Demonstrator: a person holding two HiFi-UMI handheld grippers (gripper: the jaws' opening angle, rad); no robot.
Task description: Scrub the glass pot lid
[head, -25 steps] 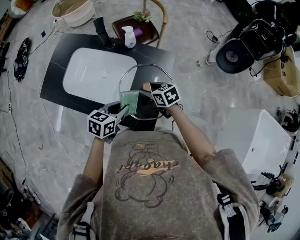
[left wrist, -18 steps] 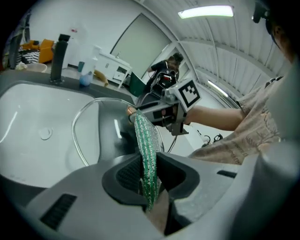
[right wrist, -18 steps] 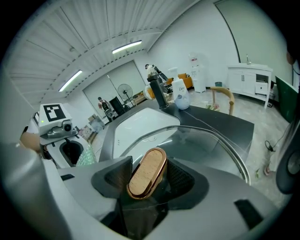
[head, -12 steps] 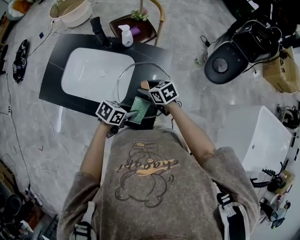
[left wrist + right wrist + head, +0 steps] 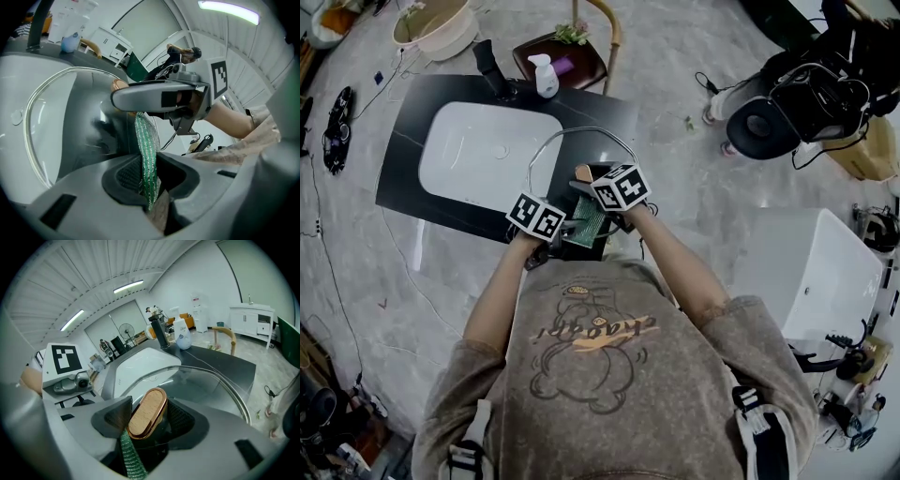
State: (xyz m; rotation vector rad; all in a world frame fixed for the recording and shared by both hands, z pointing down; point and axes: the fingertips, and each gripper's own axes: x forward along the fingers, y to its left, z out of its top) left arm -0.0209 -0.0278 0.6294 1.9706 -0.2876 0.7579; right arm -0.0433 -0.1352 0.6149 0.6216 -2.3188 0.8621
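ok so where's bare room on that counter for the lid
Bare: the counter left of the basin, and the basin itself. Crowded: the far edge by the faucet and soap bottle, and the near right, where the right tongs hold the glass lid and the left tongs the scrub pad.

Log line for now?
left claw: shut on green scrub pad | right claw: shut on lid knob | pad beside knob | glass lid over counter

You stand in a studio-like workroom: a freestanding black worktop (image 5: 609,111) with a white basin (image 5: 487,155) on a marble floor (image 5: 694,197), trailing cables (image 5: 706,82), piled gear (image 5: 811,94), strip lights (image 5: 128,286) overhead.
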